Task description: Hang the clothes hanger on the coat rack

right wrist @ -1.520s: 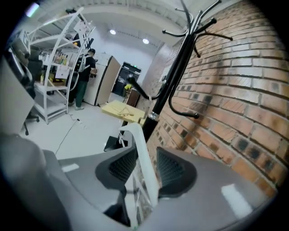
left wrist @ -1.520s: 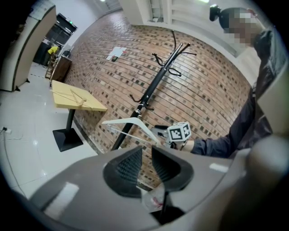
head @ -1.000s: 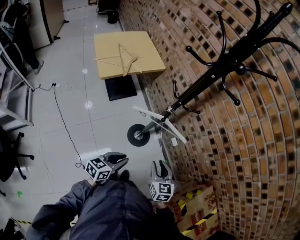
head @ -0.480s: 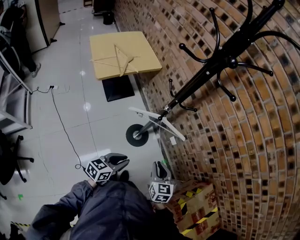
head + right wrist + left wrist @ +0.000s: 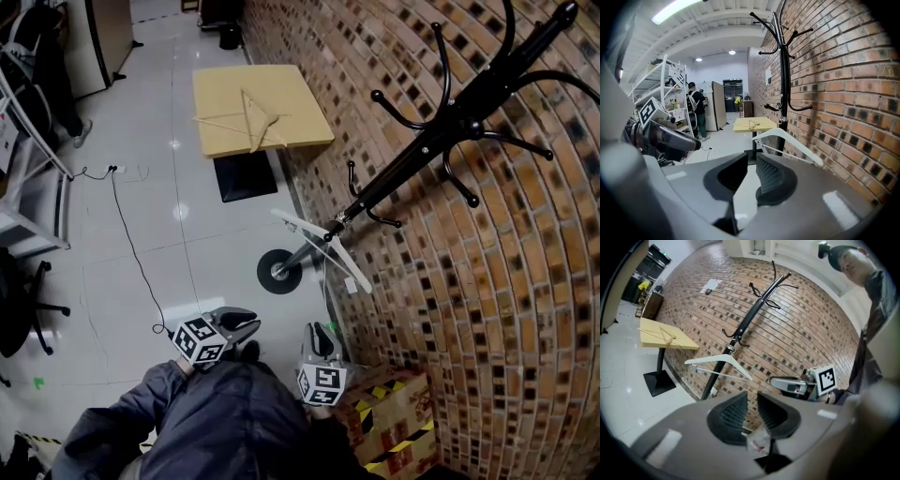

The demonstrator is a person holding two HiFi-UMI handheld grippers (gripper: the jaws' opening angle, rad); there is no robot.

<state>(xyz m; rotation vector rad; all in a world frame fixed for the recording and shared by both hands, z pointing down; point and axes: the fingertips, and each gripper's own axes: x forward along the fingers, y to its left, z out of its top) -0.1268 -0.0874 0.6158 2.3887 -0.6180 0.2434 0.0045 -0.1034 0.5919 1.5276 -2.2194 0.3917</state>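
White hanger (image 5: 323, 246) hangs on low hook of coat rack (image 5: 441, 122), arms spread either side of pole. It sits at 12 o'clock from both grippers, well apart from them.

Hook carries it, so no grip needed; that hanging step looks done.

Wooden hanger (image 5: 246, 117) lies flat on yellow table (image 5: 305, 98) farther off at 11 o'clock, probably waiting its turn.

Left gripper (image 5: 751, 411): released, narrow gap between jaws, nothing in it. Right gripper (image 5: 751, 176): same, empty. Both held low near body, aimed toward rack, likely resting between moves.
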